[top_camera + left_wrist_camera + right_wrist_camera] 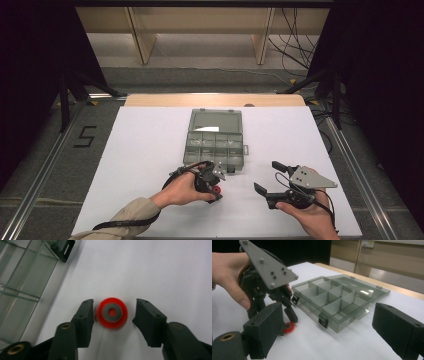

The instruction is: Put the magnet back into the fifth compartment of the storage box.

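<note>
- Left gripper (216, 189) pointed down at the white table (145, 150), held in the left hand (182, 190), just in front of the near edge of the compartment box (215, 142).
- Jaws part-open around the red ring (112, 312): one pad right beside its edge, perhaps touching, the other apart with a clear gap; ring not gripped.
- Red ring lying flat on the table, grey washer face up, near the box's front latch (63, 250).
- Box open, lid laid back, dividers showing, between the two grippers and farther from the person.
- Right gripper (265, 176) in the right hand (310, 215), hovering well to the right, jaws wide with nothing between them.
</note>
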### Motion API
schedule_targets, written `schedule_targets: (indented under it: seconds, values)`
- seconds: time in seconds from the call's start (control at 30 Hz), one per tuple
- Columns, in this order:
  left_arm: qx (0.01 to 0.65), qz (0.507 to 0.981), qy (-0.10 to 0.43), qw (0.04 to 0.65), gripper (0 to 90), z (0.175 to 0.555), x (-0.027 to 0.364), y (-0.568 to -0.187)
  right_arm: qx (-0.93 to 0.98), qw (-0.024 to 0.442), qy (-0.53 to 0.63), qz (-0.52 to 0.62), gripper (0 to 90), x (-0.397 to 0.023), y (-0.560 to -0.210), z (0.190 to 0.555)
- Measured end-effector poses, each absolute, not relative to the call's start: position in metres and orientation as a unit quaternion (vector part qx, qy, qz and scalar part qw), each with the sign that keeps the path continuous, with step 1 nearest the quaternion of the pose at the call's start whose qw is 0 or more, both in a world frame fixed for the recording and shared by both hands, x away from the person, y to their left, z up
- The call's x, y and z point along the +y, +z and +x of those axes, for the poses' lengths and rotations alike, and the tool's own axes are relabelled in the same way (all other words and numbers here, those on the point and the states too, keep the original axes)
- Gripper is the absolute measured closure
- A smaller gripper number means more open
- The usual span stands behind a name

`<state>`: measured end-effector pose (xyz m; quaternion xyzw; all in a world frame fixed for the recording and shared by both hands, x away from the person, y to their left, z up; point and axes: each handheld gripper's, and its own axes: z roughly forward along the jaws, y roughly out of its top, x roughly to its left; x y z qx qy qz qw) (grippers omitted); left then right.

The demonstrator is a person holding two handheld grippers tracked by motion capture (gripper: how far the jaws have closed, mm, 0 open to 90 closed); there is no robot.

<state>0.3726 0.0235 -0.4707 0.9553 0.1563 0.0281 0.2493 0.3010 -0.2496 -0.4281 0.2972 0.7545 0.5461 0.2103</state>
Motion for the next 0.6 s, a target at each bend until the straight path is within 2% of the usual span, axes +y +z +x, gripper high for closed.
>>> schedule_targets:
  seconds: [0.2,0.6]
  values:
    - [0.157,0.956,0.031,0.246,61.8,0.3724,0.0239,-0.4696,0.753,0.22,0.548,0.29,11.2,-0.2505,-0.4284,0.3027]
    - [0.163,0.954,0.029,0.25,62.7,0.3729,0.0259,-0.4693,0.752,0.217,0.551,0.29,11.8,-0.2507,-0.4291,0.3032]
